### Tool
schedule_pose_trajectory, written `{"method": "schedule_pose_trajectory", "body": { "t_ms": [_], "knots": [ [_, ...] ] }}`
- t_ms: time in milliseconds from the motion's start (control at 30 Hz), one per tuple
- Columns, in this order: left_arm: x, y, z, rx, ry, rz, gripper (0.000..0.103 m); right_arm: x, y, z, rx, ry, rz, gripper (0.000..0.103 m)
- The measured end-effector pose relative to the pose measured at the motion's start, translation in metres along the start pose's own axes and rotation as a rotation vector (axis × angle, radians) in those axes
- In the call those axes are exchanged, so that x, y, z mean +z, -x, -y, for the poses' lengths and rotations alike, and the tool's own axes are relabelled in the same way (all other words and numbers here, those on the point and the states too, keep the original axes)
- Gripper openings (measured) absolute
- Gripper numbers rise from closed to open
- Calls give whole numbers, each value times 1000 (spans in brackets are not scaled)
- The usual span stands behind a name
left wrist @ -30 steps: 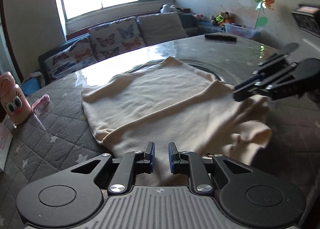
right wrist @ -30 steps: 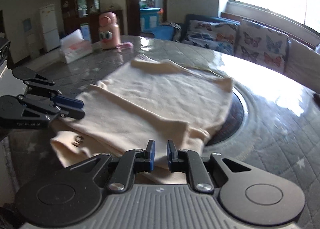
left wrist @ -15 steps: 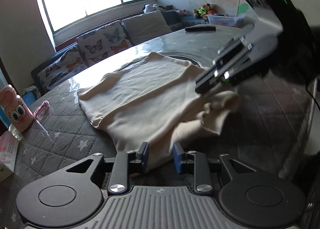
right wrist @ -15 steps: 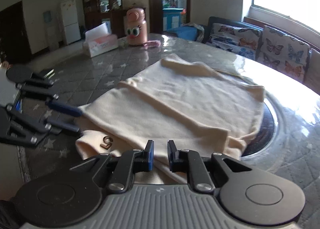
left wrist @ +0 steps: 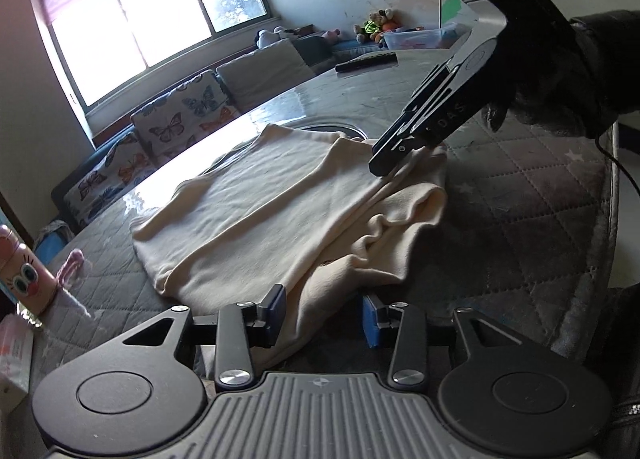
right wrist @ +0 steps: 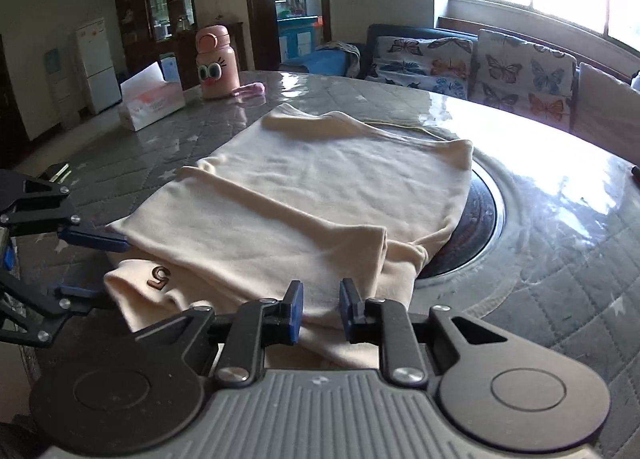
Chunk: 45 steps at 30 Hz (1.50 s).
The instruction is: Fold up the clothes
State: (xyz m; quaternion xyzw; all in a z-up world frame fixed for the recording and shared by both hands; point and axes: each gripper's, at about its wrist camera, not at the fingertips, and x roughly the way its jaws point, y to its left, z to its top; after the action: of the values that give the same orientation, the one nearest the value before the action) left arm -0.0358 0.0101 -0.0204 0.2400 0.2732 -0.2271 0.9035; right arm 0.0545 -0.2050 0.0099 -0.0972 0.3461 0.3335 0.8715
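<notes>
The cream garment (right wrist: 320,195) lies on the table (right wrist: 560,243), its near edge between both jaw pairs. The left gripper (left wrist: 323,317) stands wide open; the right gripper (right wrist: 321,311) is partly open, ungripped. Only the right wrist view shows the tissue box (right wrist: 150,101) holding tissues.

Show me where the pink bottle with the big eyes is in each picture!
Left wrist view: the pink bottle stands at the far left edge, partly cut off.
Right wrist view: the same bottle stands upper left of middle, beside a tissue box.
Shared landmark: the cream garment spread on the table.
</notes>
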Motion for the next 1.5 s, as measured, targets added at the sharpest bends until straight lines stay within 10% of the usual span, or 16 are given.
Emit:
{"method": "schedule_pose_trajectory", "body": {
  "t_ms": [167,767,967,1167,1500],
  "knots": [
    [5,-3,1,-11,7,26,12,-2,17,-3,14,31,6,33],
    [40,-17,-58,-5,174,74,9,-9,16,-38,33,305,37,54],
    [27,-10,-50,-20,175,58,13,0,-4,-35,78,281,0,19],
    [8,0,-37,8,138,31,36,12,-1,-29,96,210,-4,12],
    [-12,-3,-29,103,80,-15,38,29,2,-26,83,160,45,11]
  ]
}}
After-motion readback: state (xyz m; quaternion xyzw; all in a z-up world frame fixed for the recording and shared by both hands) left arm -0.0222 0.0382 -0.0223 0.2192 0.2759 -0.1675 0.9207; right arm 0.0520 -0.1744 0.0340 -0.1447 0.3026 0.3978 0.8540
